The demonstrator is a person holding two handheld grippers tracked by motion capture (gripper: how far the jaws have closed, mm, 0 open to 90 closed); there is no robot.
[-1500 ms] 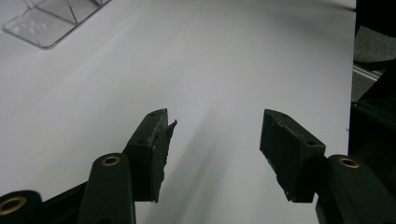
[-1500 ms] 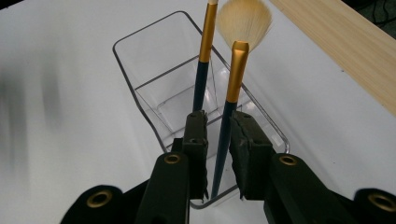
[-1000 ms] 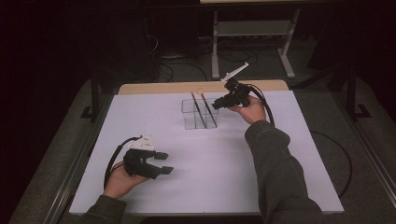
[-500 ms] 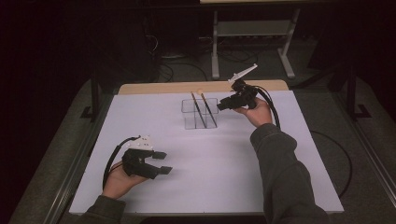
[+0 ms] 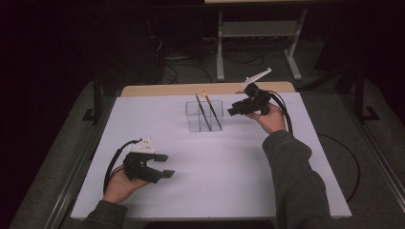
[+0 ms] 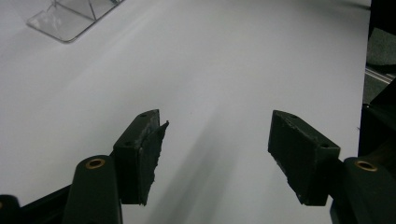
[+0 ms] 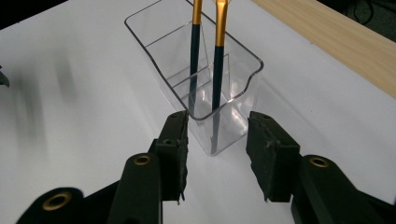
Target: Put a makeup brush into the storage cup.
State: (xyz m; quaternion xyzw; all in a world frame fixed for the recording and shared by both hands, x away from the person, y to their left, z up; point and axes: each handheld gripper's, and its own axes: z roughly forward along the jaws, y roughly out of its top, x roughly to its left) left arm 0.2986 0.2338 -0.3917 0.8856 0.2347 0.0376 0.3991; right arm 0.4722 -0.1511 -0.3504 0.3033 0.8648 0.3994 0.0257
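A clear plastic holder (image 5: pixel 204 116) (image 7: pixel 196 70) stands at the back middle of the white table top (image 5: pixel 215 157). Two dark brushes with gold upper handles (image 5: pixel 206 110) (image 7: pixel 206 60) lean inside it. My right gripper (image 5: pixel 232 111) (image 7: pixel 217 149) hovers just right of the holder, pointing at it, jaws open with nothing between them. In the right gripper view the holder's near end sits just beyond the jaw tips. My left gripper (image 5: pixel 164 166) (image 6: pixel 217 158) rests low at the front left, jaws wide open and empty. A corner of the holder (image 6: pixel 70 18) appears far off in the left gripper view.
A wooden strip (image 5: pixel 205 89) runs along the table's far edge. Behind it stands a grey metal stand (image 5: pixel 258 36) with cables on the dark floor. Metal rails (image 5: pixel 71 176) flank the table. A black cable (image 5: pixel 346 162) loops off the right side.
My right gripper has drawn back to the right and a little up, away from the holder. The left gripper has stayed where it was.
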